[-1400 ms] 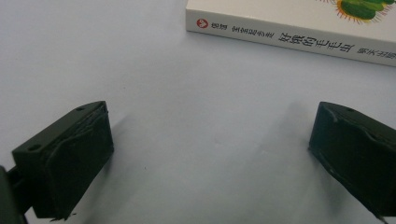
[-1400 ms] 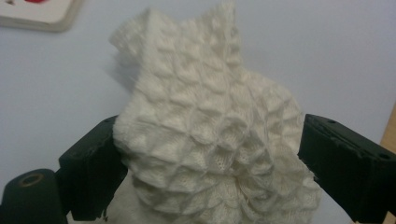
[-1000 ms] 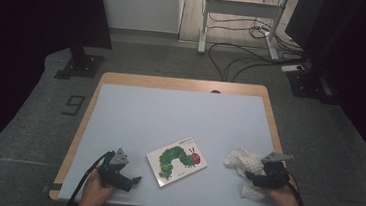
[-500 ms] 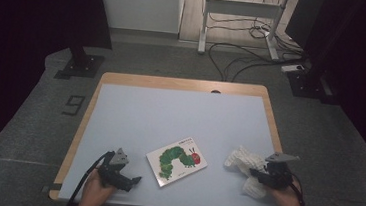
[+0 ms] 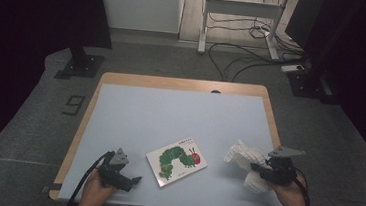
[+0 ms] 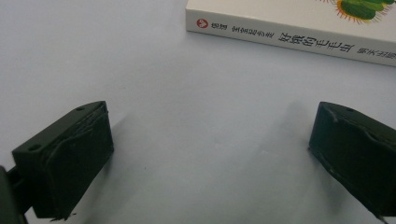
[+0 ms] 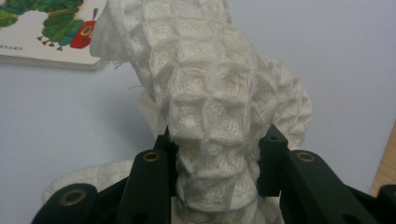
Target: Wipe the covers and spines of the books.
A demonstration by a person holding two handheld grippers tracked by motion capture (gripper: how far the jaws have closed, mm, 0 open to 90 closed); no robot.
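My right tool [image 5: 258, 168] pinched the cloth [image 5: 244, 154], a white waffle-weave piece, and its jaws had just closed on it, as the bunched fabric between them showed in the right gripper view [image 7: 217, 186]. The cloth [image 7: 210, 93] rose in a crumpled column from that grip, with a part of it lying on the table [image 5: 169, 117] under my hand. It sat to the right of the book [image 5: 176, 160], apart from it, near the table's right edge. The book, white with a green caterpillar on its cover, lay flat near the table's front, turned at a slant. In the right gripper view a corner of the book [image 7: 46, 32] showed behind the cloth, to the upper left. My left tool [image 5: 131, 181] rested just left of the book, with its jaws spread wide and nothing between them but bare table [image 6: 210, 140]. In the left gripper view the book's spine [image 6: 289, 37] lay ahead of those jaws, clear of both.
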